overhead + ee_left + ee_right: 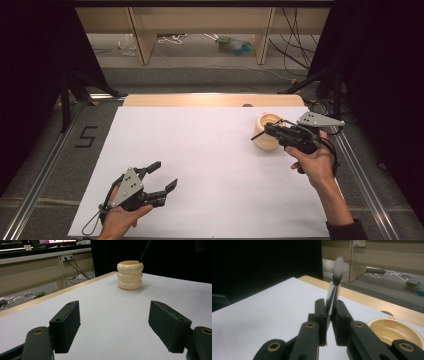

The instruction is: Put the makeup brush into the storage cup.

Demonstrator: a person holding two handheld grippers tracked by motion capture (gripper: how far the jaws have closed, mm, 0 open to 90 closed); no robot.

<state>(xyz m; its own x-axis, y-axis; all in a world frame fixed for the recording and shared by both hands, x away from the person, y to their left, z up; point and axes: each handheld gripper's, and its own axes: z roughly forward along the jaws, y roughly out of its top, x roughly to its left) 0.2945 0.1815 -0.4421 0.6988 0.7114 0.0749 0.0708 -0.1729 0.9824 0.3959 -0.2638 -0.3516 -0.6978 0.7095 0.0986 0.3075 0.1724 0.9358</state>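
A: Start nearest. What are the left tongs [161, 176] doing?

B: They sit at about seven o'clock on the white bench [210, 165], jaws spread wide with nothing between them. In the left gripper view they point across bare bench at the cream ribbed holder [130, 275], well apart from it.

A: And farther out?

B: At about two o'clock the right tongs [261, 133] hang beside the holder [267, 131], near the bench's far edge. Their jaws are pressed together on a makeup brush [333, 292]: the right gripper view shows the silver ferrule pinched between the pads and the pale bristle tuft standing up past them, blurred.

A: Where is the brush relative to the holder?

B: Just beside it, I'd say, at or over the rim. The holder's open mouth [393, 331] lies low and to the right of the jaws, so the brush isn't lined up over the opening.

A: So which step is this?

B: My reading: carrying the brush at the holder, either to stand it in or just lifted out; I can't tell which.

A: Next move?

B: If it goes in, swing the handle end over the mouth, tip the brush upright, lower it and only then let go. The holder looks light, so a nudge on the rim could tip it.
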